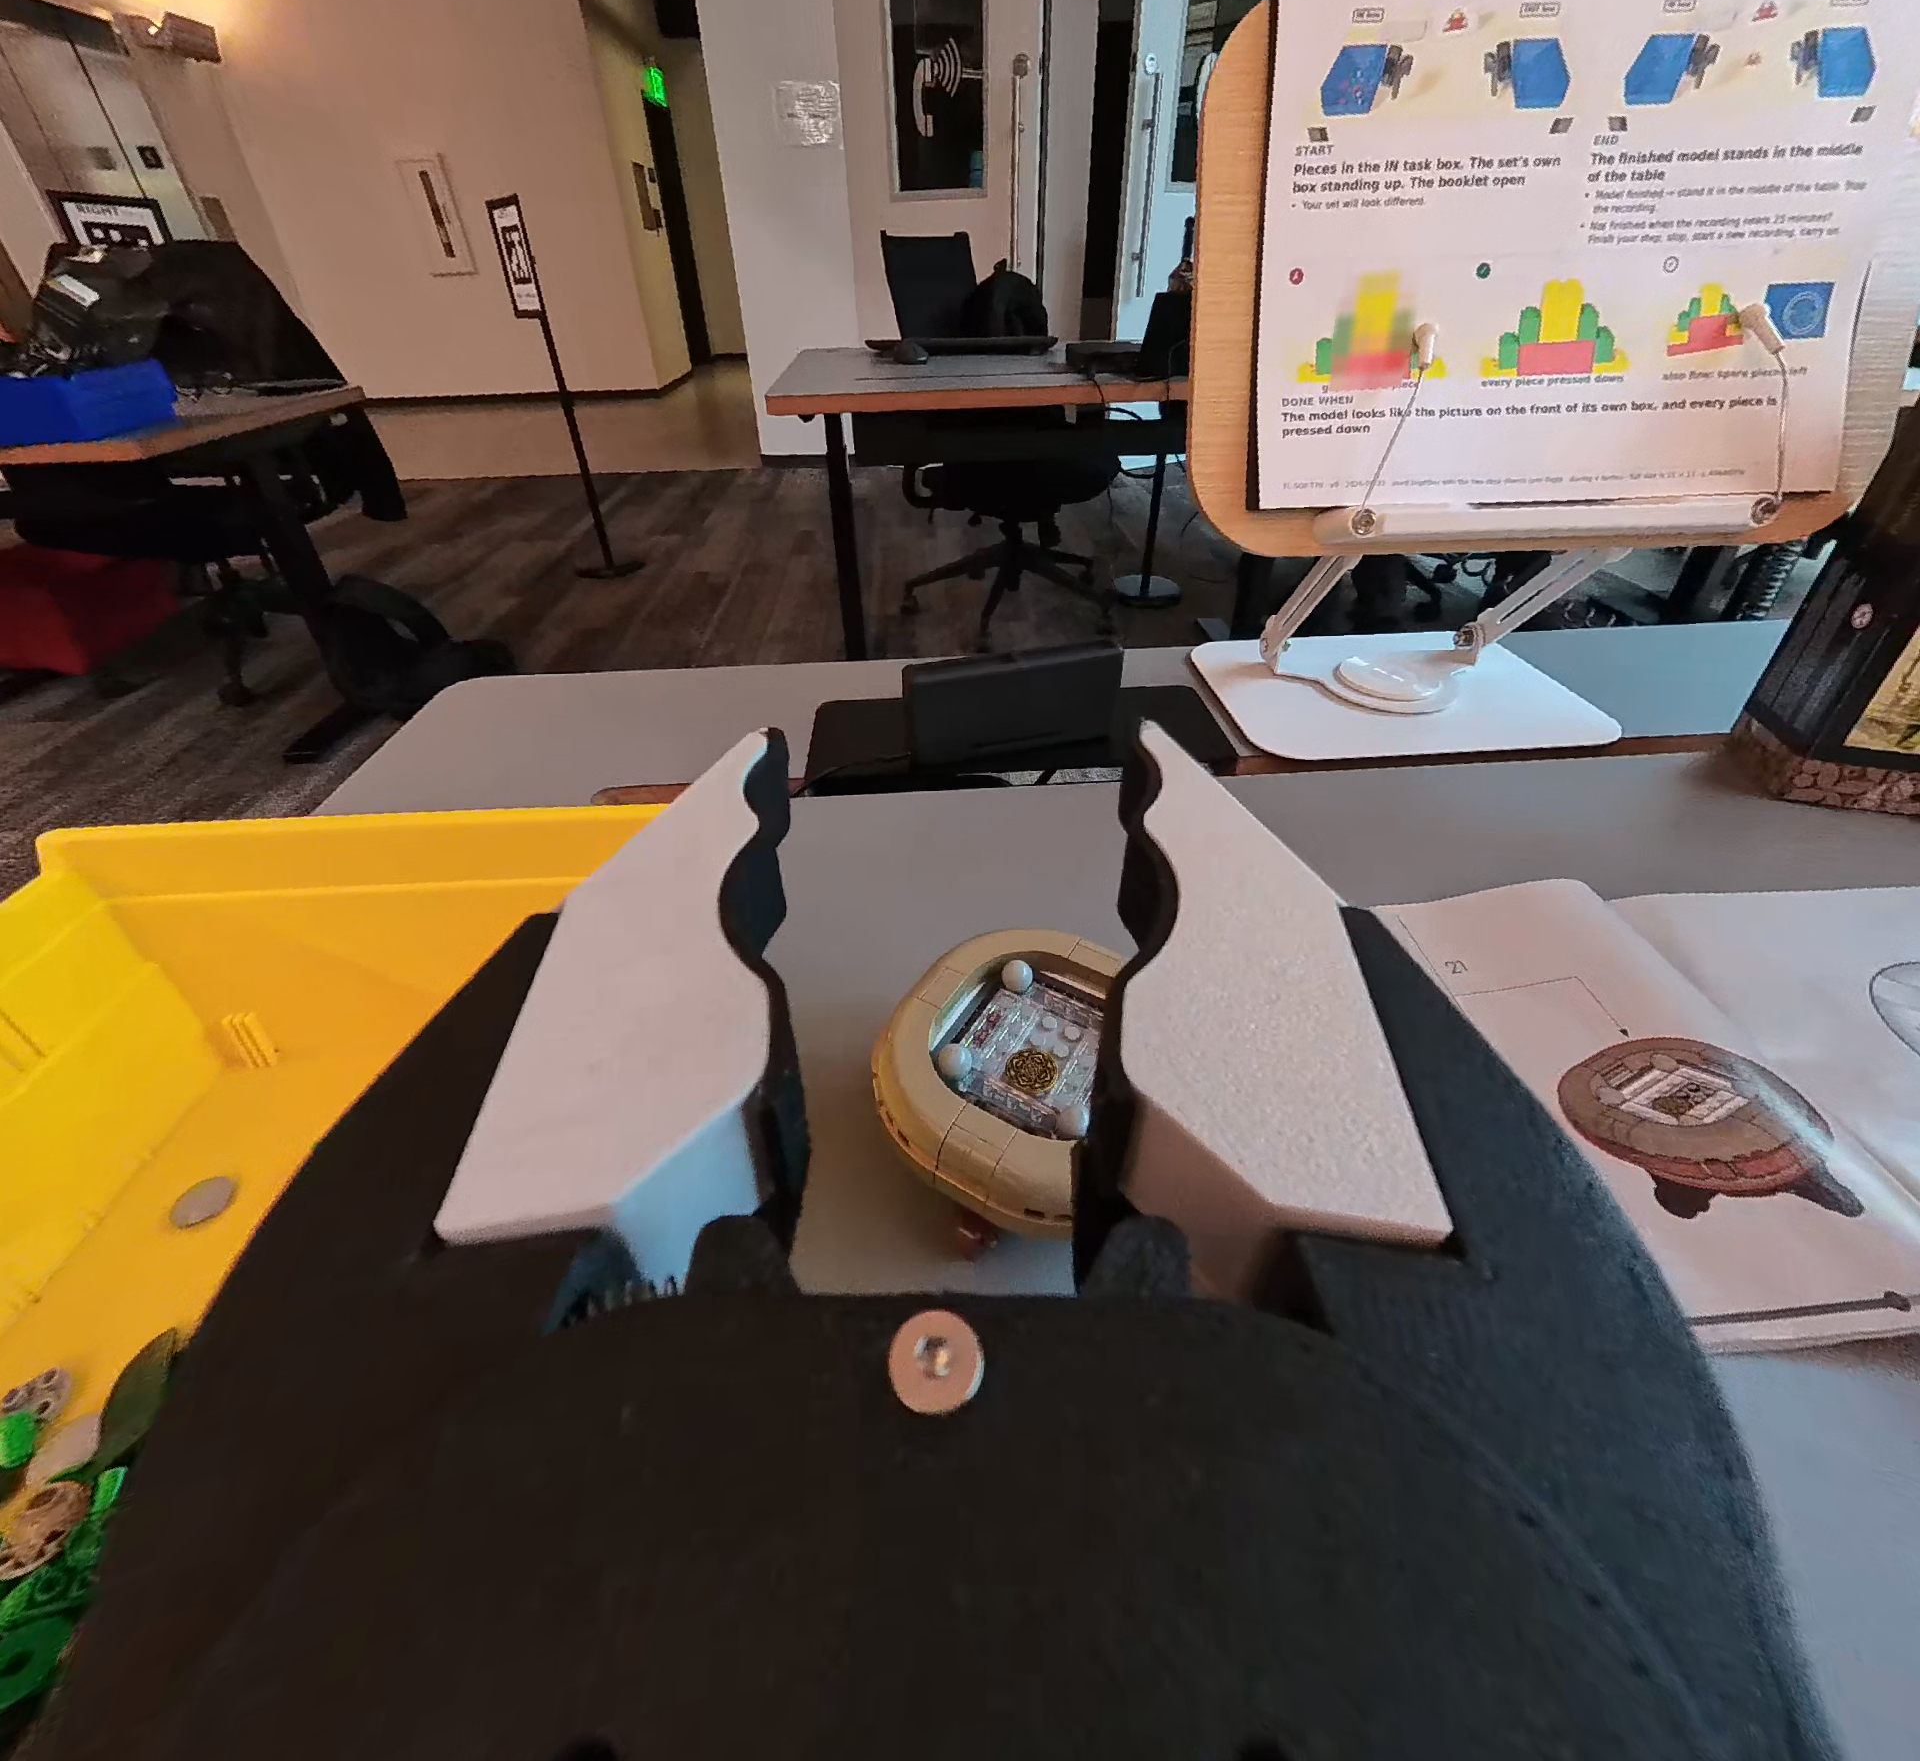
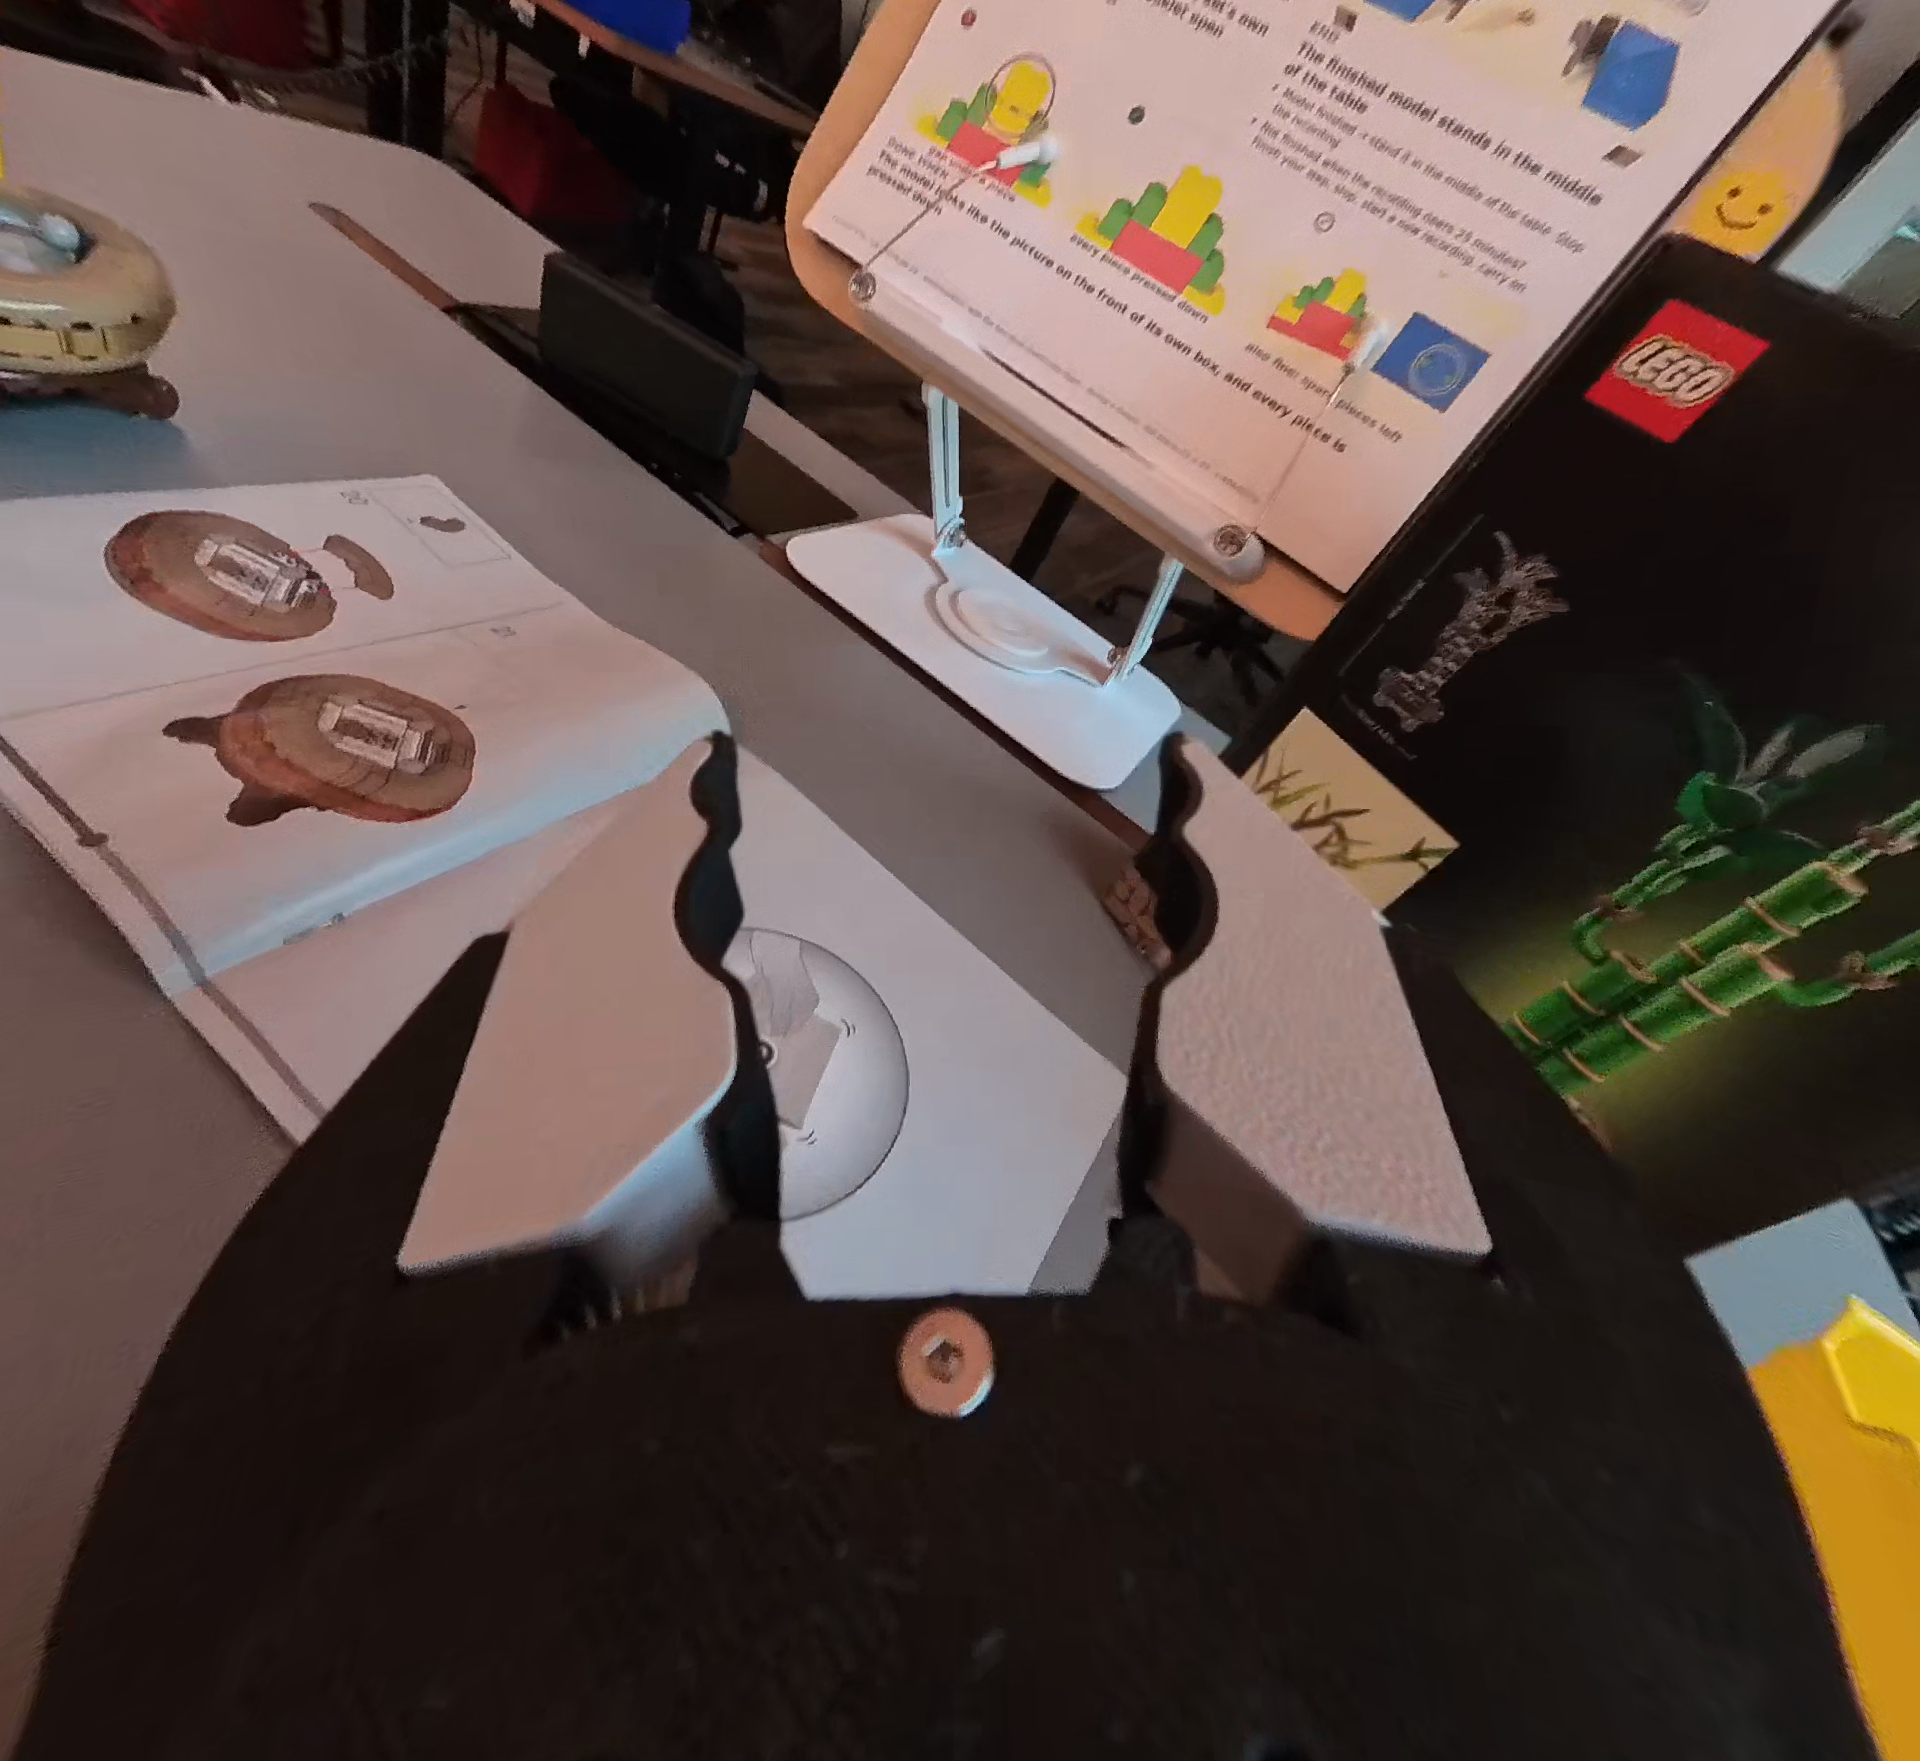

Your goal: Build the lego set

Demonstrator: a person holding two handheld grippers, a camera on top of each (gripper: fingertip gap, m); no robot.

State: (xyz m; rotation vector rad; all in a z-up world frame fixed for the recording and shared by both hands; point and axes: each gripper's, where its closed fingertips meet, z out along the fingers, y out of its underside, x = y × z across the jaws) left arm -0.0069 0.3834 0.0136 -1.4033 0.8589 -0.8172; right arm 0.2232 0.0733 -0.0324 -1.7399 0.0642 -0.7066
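A round tan lego model (image 1: 997, 1077) with a clear studded centre and small brown feet stands on the grey table (image 1: 914, 880). My left gripper (image 1: 951, 755) is open and hovers above the model, which shows between the fingers lower down. The model also shows at the far left in the right wrist view (image 2: 73, 298). The open instruction booklet (image 2: 312, 703) lies on the table; it also shows to the right of the model in the left wrist view (image 1: 1704, 1088). My right gripper (image 2: 945, 766) is open and empty above the booklet's right page.
A yellow bin (image 1: 239, 984) with green and tan loose pieces (image 1: 42, 1503) sits at the left. The set's black box (image 2: 1683, 776) stands at the right. An instruction sheet on a white stand (image 1: 1538, 184) stands at the table's far side. Another yellow bin corner (image 2: 1849, 1462) shows at the right.
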